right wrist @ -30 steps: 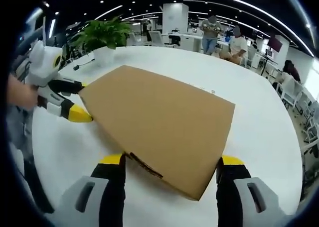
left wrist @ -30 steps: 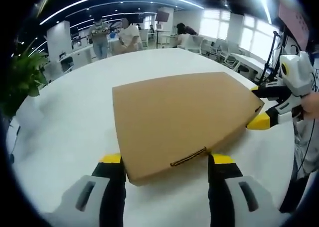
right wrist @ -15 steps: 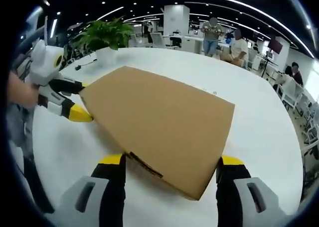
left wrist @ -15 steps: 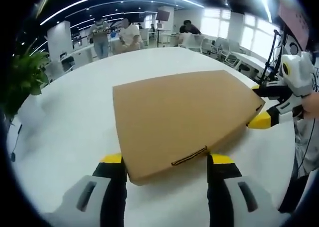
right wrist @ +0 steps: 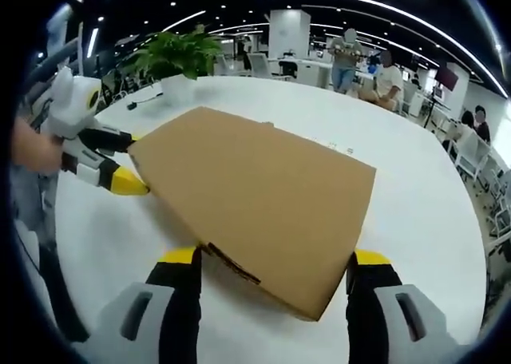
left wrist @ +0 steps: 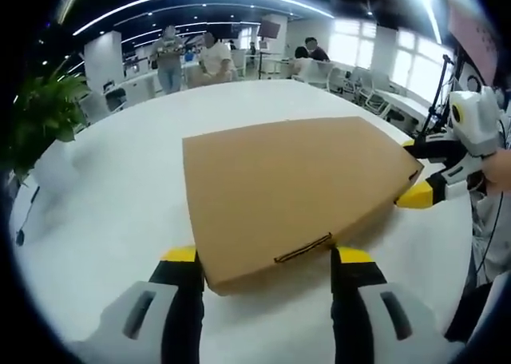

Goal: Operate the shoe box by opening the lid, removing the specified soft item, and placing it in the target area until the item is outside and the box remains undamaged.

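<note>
Lying flat and closed on the white worktop (left wrist: pixel 104 188), the brown cardboard shoe box (left wrist: pixel 291 184) is the landmark for everything else; its lid sits level all round, so nothing of what is inside shows; bare worktop runs wide beyond the box's far edge and on both sides of it, while the worktop's own rim curves well behind the box in both views.

At one corner of the box the left gripper (left wrist: pixel 263 256) has its yellow-tipped fingers (left wrist: pixel 180 255) spread wide, one on each side of the corner with a dark slot in the box edge between them; whether they touch the cardboard I cannot tell; at the opposite end the right gripper (right wrist: pixel 271 259) straddles another corner the same way, fingers wide apart; from the left gripper view the right gripper shows at the box's far right corner, held by a hand (left wrist: pixel 497 171).

Against the earlier frames the box and both grippers keep their places; only people beyond the box have shifted a little.

Behind the box stand a potted plant (right wrist: pixel 172 57) and several people (left wrist: pixel 192 57) at distant desks.
</note>
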